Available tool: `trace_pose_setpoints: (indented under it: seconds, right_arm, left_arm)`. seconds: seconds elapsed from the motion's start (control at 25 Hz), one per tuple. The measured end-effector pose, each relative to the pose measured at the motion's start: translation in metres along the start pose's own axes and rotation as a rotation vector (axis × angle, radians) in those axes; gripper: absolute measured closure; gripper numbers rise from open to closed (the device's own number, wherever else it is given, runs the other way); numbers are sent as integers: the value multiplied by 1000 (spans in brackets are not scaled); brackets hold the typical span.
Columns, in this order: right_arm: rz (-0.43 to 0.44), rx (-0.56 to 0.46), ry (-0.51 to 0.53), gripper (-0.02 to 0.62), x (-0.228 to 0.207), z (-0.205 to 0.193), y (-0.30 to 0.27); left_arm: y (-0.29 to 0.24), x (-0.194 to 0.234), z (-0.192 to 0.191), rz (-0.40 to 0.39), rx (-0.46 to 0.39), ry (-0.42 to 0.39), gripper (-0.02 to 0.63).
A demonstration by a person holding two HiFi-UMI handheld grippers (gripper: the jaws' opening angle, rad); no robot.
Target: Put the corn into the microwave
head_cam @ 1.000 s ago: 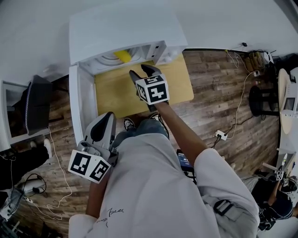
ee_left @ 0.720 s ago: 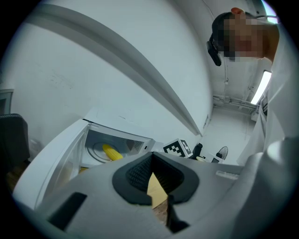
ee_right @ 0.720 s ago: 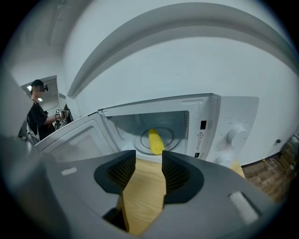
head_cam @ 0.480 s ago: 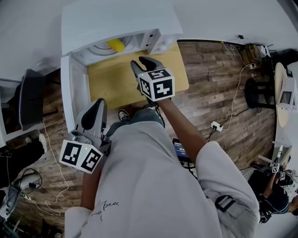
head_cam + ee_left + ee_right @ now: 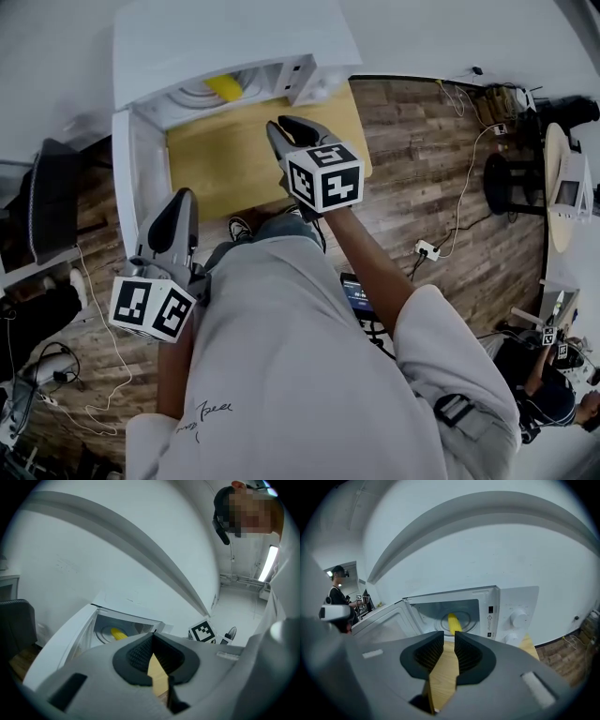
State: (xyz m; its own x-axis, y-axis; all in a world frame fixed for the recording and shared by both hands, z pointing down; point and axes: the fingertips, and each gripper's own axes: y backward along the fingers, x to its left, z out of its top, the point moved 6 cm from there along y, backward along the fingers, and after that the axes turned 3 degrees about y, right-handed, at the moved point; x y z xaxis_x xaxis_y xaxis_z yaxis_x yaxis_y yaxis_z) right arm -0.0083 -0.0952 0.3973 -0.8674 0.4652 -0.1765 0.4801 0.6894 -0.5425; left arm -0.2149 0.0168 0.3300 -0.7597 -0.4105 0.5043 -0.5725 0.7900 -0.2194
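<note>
While the left hand-held gripper (image 5: 181,199) is hanging low beside the person's body, its jaws meeting at the tips and gripping nothing, the right hand-held gripper (image 5: 287,126) is hovering above the wooden tabletop (image 5: 234,164) in front of the microwave (image 5: 225,37). Its jaws are closing toward a narrow slot, with only bare tabletop showing between them. Beyond it, the microwave door (image 5: 127,178) is standing swung wide open on the person's left. The corn (image 5: 225,88) is lying inside the cavity on the round turntable (image 5: 192,94), apart from both grippers. Judged from this layout, the placing step is looking complete and the task is entering its finishing stage. The next move is probably calling for one gripper to be reaching the door's outer edge and pushing it round until it latches. The left is the likelier choice, since it is sitting just beside the door, and the right should be holding clear of the opening.
</note>
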Motion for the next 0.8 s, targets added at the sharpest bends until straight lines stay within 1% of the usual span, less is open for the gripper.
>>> trace_pose_setpoints:
  seconds: [0.16,0.32,0.52,0.64,0.8]
  right_arm:
    - [-1,-15,-27,526,2,0,9]
    - [-3,-28,-53,548,5,0,18]
    - [-10,-47,-76,557,4,2,36]
    - [-17,-53,-87,581,2,2,48]
    - [-18,-54,-94,583,1,1,58]
  left_arm:
    - [-4,4,4,10,-2,-8,618]
    - [-8,11,7,33,9,-52,618]
    - [-13,20,7,55,14,-35,618]
    - [-17,23,7,63,19,-27,618]
    - [-20,27,5,78,35,-23,618]
